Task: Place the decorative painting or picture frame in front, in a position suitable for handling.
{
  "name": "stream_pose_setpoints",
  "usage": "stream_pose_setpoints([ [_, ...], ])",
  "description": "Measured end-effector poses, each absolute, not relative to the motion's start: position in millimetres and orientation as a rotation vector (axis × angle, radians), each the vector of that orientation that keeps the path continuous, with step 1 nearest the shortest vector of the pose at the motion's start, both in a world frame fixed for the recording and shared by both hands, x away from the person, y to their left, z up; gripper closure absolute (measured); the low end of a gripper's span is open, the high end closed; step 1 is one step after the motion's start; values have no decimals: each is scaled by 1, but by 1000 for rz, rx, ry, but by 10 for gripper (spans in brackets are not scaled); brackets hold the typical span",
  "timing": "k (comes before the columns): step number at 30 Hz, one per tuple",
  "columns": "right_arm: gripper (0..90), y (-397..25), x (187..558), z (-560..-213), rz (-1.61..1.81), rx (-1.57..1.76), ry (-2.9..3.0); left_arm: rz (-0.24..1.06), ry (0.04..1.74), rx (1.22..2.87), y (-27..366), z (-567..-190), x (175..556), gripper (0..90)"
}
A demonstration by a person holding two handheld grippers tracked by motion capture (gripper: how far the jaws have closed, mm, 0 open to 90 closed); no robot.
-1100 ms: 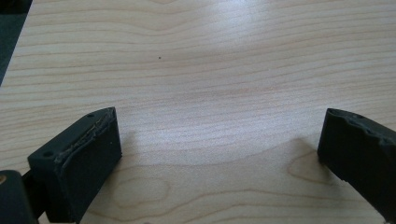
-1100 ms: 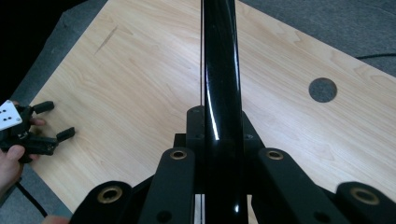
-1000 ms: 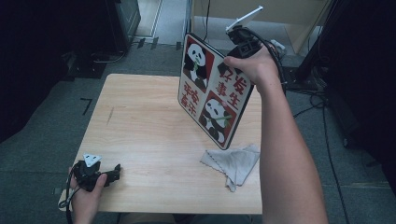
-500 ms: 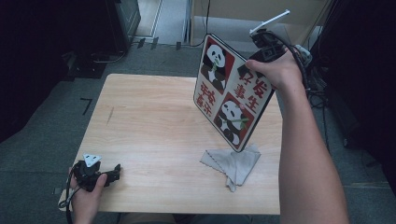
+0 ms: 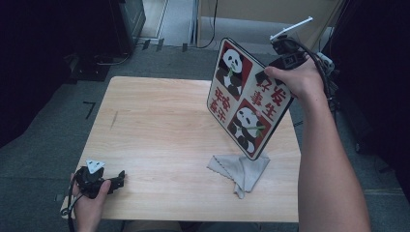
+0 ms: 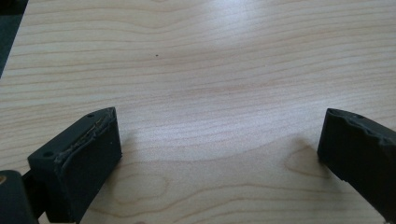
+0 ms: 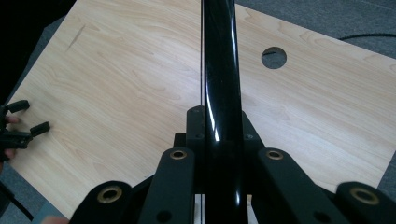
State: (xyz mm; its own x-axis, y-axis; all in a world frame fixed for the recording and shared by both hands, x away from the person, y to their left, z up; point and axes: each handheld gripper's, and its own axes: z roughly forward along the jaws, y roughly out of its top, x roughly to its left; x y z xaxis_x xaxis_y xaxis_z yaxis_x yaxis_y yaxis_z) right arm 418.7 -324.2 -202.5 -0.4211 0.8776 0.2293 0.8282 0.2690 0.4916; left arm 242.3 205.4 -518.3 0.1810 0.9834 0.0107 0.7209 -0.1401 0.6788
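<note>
High view, left to right. The left gripper (image 5: 117,179) rests on the near left corner of the wooden table (image 5: 159,125), held by the person's left hand (image 5: 89,200); a grey three-cornered plate sits on top of it. In the left gripper view its two black jaws stand wide apart over bare wood grain, with nothing between them. Near the table's front right lies a crumpled grey cloth (image 5: 240,170). Above and just behind the cloth, a square panda plate (image 5: 246,99) is held clear of the table, tilted, its printed face turned toward the left; it bears two panda panels on red and two panels of red characters on white. Its lower corner hangs over the cloth; whether the two touch cannot be told. The right gripper (image 5: 285,60), in the person's right hand (image 5: 296,77), clamps the plate at its upper right edge. In the right gripper view the plate's glossy black rim (image 7: 219,70) runs edge-on up the centre, pinched between the closed jaws, with the table below and a round hole (image 7: 274,57) in its surface; the left gripper appears at that view's left edge.
</note>
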Motion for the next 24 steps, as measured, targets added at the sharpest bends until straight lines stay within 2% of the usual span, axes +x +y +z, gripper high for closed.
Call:
stream_pose_setpoints([
  [7,819,-321,422,-209,860,1625,2444,624,1589,1930,206,-518,240,0],
  [11,819,-319,425,-217,862,1626,2467,689,1584,1951,196,-515,238,0],
  [24,818,-319,431,-228,860,1615,2492,632,1478,1938,169,-501,229,0],
])
